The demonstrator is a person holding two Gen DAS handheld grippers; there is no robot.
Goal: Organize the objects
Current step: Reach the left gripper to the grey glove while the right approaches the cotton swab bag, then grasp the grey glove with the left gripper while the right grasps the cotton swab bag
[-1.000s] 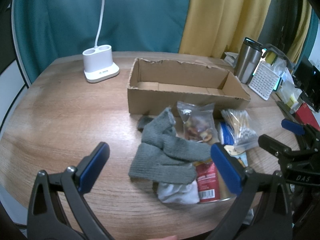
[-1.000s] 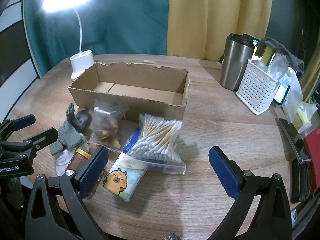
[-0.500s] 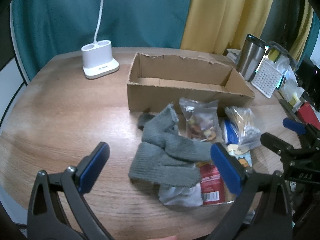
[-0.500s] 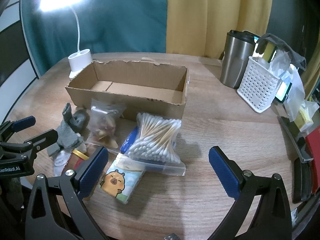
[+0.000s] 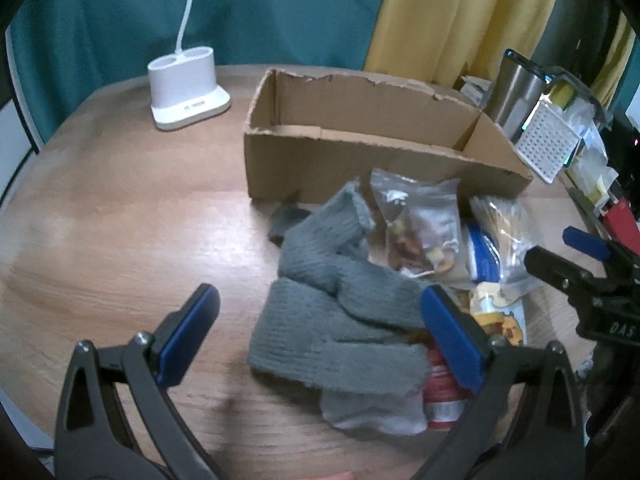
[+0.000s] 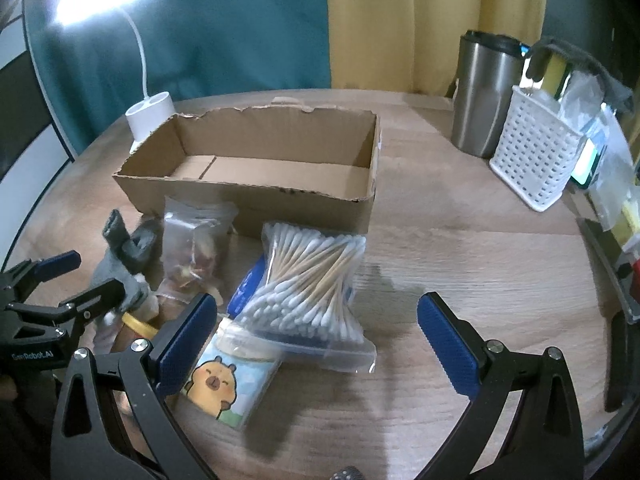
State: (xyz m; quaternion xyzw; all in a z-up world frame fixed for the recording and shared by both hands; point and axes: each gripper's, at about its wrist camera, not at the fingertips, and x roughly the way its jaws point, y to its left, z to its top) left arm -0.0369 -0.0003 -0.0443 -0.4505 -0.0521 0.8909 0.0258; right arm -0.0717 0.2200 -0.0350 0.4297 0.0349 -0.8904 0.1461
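An open empty cardboard box [image 5: 360, 164] [image 6: 256, 168] sits mid-table. In front of it lies a pile: grey knit gloves [image 5: 340, 312] [image 6: 120, 264], a clear snack bag [image 5: 416, 224] [image 6: 196, 240], a bag of cotton swabs [image 6: 312, 280] [image 5: 504, 224], a tissue pack with a cartoon animal [image 6: 228, 380], and a red-labelled can [image 5: 440, 384] under the gloves. My left gripper [image 5: 320, 336] is open just above the gloves. My right gripper [image 6: 316, 344] is open above the near end of the swab bag.
A white lamp base [image 5: 186, 96] [image 6: 150, 120] stands back left. A steel tumbler [image 6: 486, 92] and a white perforated basket [image 6: 536, 156] stand back right, with clutter along the right table edge [image 6: 608, 248].
Both grippers have moved forward and lower toward the pile. Their jaws stay open. The objects have not moved.
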